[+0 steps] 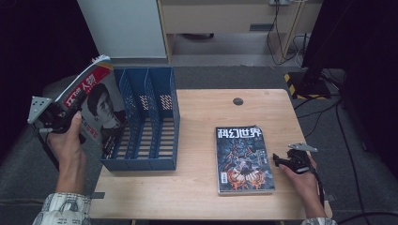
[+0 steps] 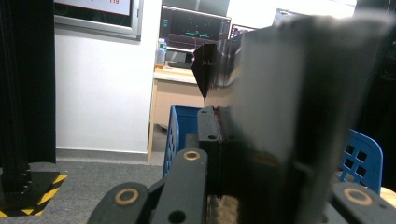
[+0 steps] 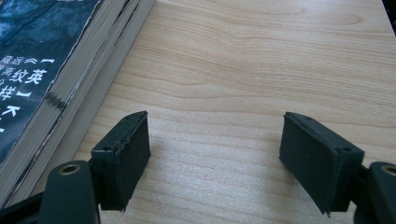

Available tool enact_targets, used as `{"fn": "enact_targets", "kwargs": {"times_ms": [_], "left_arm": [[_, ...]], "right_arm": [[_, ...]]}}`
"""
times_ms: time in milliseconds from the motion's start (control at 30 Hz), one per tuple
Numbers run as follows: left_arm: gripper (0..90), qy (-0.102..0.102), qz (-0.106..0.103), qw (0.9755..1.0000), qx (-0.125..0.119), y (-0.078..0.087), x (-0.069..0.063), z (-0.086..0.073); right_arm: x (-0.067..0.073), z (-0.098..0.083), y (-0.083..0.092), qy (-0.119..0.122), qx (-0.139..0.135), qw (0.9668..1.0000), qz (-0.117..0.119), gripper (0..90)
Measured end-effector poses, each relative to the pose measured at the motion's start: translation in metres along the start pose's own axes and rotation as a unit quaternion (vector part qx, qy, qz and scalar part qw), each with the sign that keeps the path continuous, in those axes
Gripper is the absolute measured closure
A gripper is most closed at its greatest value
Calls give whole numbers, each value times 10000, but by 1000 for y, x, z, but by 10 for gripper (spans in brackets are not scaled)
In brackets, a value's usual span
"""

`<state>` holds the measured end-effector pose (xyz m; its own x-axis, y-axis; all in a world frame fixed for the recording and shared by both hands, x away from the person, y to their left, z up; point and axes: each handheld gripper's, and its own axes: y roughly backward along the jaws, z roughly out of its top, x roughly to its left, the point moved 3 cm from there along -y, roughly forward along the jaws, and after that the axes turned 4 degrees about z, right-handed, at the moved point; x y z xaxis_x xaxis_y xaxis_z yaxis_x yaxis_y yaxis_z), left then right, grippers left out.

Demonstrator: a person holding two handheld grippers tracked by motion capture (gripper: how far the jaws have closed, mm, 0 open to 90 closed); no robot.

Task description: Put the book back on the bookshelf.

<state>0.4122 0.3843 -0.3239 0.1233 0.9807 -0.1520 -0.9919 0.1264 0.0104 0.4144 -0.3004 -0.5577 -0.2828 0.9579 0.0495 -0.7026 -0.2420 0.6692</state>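
My left gripper (image 1: 75,107) is shut on a red-covered magazine (image 1: 101,105) with a portrait on its front. It holds the magazine tilted above the left end of a blue file rack (image 1: 141,164). In the left gripper view the magazine (image 2: 299,102) stands edge-on between the jaws of my left gripper (image 2: 233,149), with the blue rack (image 2: 180,126) behind. A stack of dark-covered magazines (image 1: 244,159) lies flat on the wooden table (image 1: 206,197). My right gripper (image 1: 278,161) rests just right of that stack. Its jaws stand open over bare wood (image 3: 261,56) in the right gripper view (image 3: 215,158), the stack (image 3: 51,70) to their left.
The rack has three slots and stands at the table's left side. A round cable hole (image 1: 238,101) sits near the far edge. Beyond the table are a white cabinet (image 1: 124,26), a desk, floor cables and a black stand with a striped base (image 1: 305,86).
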Motion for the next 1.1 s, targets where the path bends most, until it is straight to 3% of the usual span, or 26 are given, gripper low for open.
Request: {"fn": "enact_targets", "kwargs": {"times_ms": [367, 500, 1100], "left_arm": [[868, 14, 73, 9999, -77, 6, 6, 3], [867, -78, 86, 9999, -67, 7, 6, 4], [867, -40, 109, 9999, -13, 0, 5, -12]], "right_arm": [[0, 0, 0, 0, 0, 10000, 0, 245], [0, 0, 0, -1, -1, 10000, -3, 246], [0, 0, 0, -14, 1, 10000, 2, 245]]}}
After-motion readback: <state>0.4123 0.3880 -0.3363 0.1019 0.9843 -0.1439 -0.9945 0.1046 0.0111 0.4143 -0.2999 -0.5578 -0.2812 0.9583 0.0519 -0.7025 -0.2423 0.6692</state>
